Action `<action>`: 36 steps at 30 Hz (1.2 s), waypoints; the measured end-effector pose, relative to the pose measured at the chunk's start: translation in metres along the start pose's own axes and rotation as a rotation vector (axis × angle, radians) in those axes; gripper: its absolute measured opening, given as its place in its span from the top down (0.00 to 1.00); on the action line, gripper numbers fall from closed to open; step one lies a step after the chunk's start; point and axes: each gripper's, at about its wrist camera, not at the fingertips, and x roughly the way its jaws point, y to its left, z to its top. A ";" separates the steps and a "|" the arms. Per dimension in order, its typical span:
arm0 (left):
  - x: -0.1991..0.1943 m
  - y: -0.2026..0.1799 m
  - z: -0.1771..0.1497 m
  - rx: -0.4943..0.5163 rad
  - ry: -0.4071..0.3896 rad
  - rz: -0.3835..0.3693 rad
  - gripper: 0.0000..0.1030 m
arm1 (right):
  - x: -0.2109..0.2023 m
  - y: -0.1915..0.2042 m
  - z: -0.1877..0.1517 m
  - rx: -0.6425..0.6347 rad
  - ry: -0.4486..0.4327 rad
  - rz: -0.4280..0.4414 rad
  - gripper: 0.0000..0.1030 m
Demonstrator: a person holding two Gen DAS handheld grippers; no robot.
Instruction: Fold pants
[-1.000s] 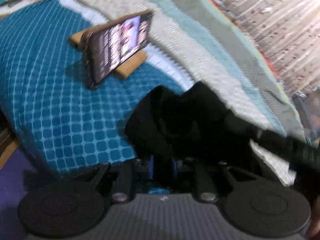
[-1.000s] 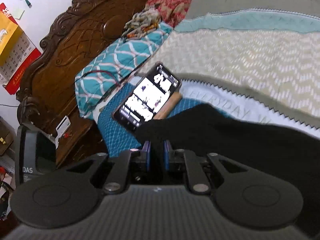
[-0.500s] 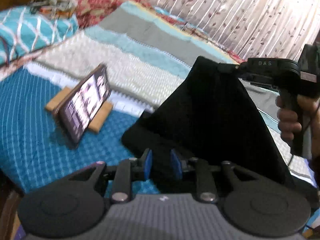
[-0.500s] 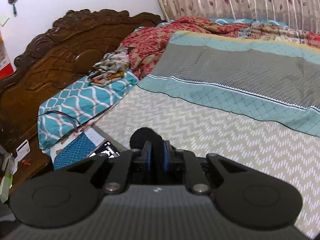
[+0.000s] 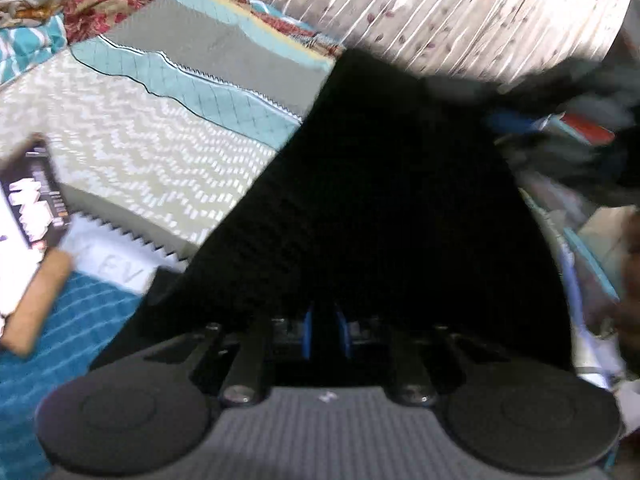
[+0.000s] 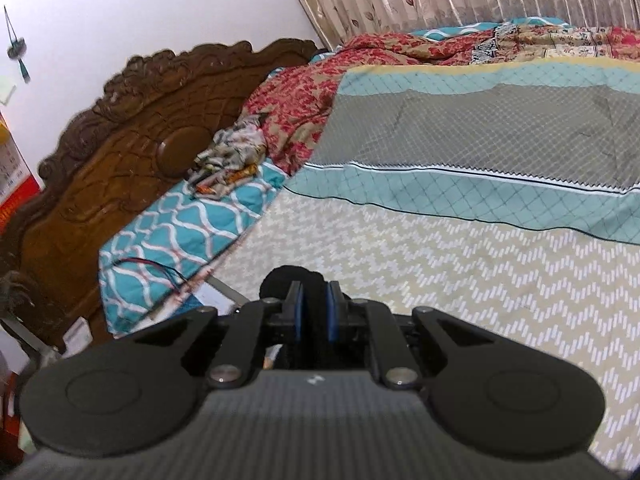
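The black pants [image 5: 384, 200] hang stretched in the air just ahead of the left hand-held gripper [image 5: 325, 334], whose jaws have just been closing and pinch the cloth. The right hand-held gripper [image 6: 314, 312] pinches a bunched black edge. Below lies the bed [image 6: 460, 248]; a phone [image 5: 32, 196] stands far left.

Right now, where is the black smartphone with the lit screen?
In the left wrist view, the black smartphone leans at the far left edge on a wooden stand, left of the black pants.
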 end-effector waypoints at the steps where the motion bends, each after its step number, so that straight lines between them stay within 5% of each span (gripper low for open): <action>1: 0.011 -0.002 0.001 0.005 0.001 0.024 0.89 | -0.001 0.001 0.000 0.000 0.003 0.004 0.86; 6: 0.016 -0.001 0.003 -0.018 0.021 0.058 0.86 | 0.009 0.001 -0.009 0.007 0.025 -0.012 0.88; 10: -0.047 0.020 -0.017 -0.041 -0.037 0.009 0.62 | 0.012 -0.001 -0.016 0.047 0.030 0.021 0.88; 13: -0.091 0.044 -0.038 -0.116 -0.057 0.013 0.56 | 0.018 0.005 -0.031 0.062 0.064 0.069 0.88; 19: -0.122 0.075 -0.065 -0.266 -0.062 0.097 0.19 | 0.064 0.027 -0.099 0.000 0.261 0.073 0.87; 21: -0.113 0.073 -0.062 -0.307 -0.038 0.100 0.12 | 0.079 0.033 -0.120 -0.097 0.320 0.027 0.78; 24: -0.099 0.069 -0.055 -0.310 -0.045 0.076 0.00 | 0.067 0.026 -0.123 -0.051 0.323 0.053 0.66; 30: -0.044 0.074 -0.035 -0.373 -0.008 0.034 0.02 | -0.001 0.000 -0.118 0.017 0.140 -0.062 0.63; 32: -0.030 0.071 -0.032 -0.383 -0.020 0.064 0.19 | -0.009 -0.013 -0.127 0.045 0.134 -0.130 0.63; 33: -0.023 0.069 -0.031 -0.375 -0.013 0.086 0.57 | -0.006 -0.020 -0.131 0.065 0.153 -0.163 0.63; 36: -0.033 0.064 -0.032 -0.396 -0.007 0.079 0.70 | 0.008 -0.035 -0.144 0.132 0.208 -0.189 0.63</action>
